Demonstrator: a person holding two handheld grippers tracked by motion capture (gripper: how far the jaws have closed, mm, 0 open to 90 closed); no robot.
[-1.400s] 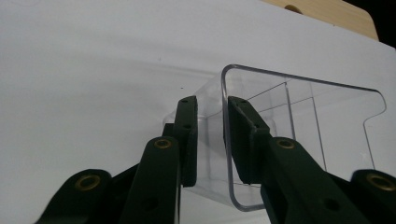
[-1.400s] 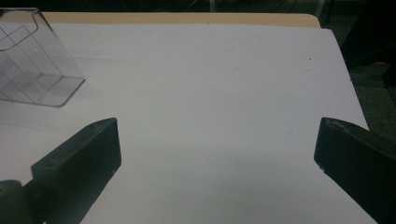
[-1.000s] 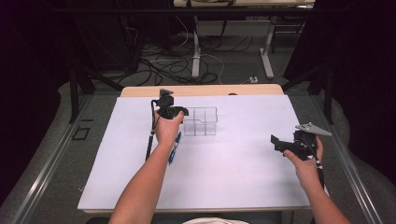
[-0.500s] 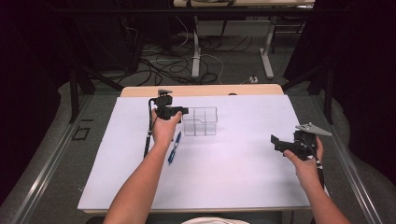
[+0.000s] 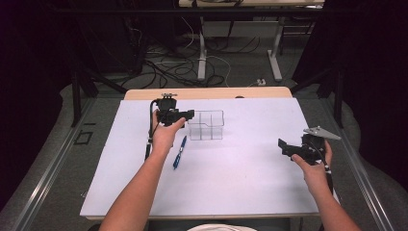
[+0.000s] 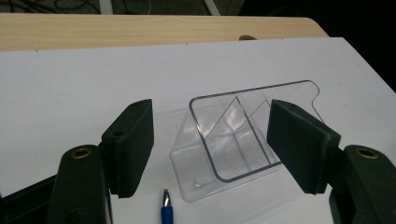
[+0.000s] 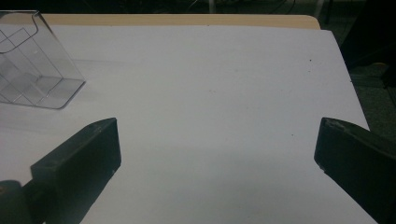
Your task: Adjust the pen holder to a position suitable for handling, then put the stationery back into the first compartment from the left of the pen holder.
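Your left gripper (image 6: pixel 210 149) has just been opening, jaws released; before it stands the clear divided box (image 6: pixel 243 135), blue pen (image 6: pixel 166 212) near. Your right gripper (image 7: pixel 215 154) is wide apart too.

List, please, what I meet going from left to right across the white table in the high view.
left gripper → blue pen → clear divided box → right gripper. The left gripper's body sits left of the pen; its jaws, which have just been opening, hold nothing and reach toward the box.
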